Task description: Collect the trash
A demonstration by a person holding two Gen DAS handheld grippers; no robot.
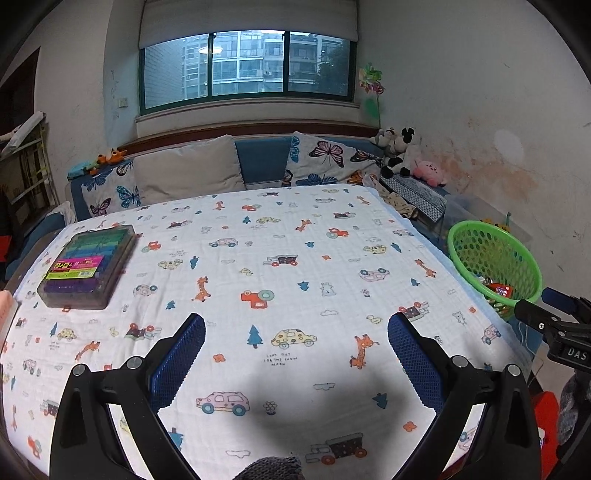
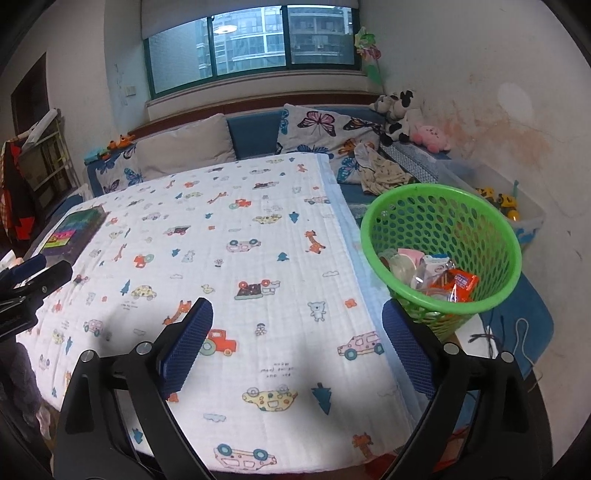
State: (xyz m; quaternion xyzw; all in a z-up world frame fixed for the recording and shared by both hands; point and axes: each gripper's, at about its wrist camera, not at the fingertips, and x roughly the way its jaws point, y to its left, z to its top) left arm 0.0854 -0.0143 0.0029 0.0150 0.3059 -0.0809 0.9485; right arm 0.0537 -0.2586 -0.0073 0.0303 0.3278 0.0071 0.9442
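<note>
With both the left gripper (image 1: pixel 296 328) and right gripper (image 2: pixel 297 314) wide and empty, we judge dropping done; next, we seek trash beyond the green basket (image 2: pixel 441 254).

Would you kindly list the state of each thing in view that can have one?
Left gripper: open, nothing between its fingers.
Right gripper: open, nothing held.
Green basket: upright beside the table, holding wrappers and packets.
Marker case: closed, flat on the tablecloth.
Window blind: partly lowered.
</note>
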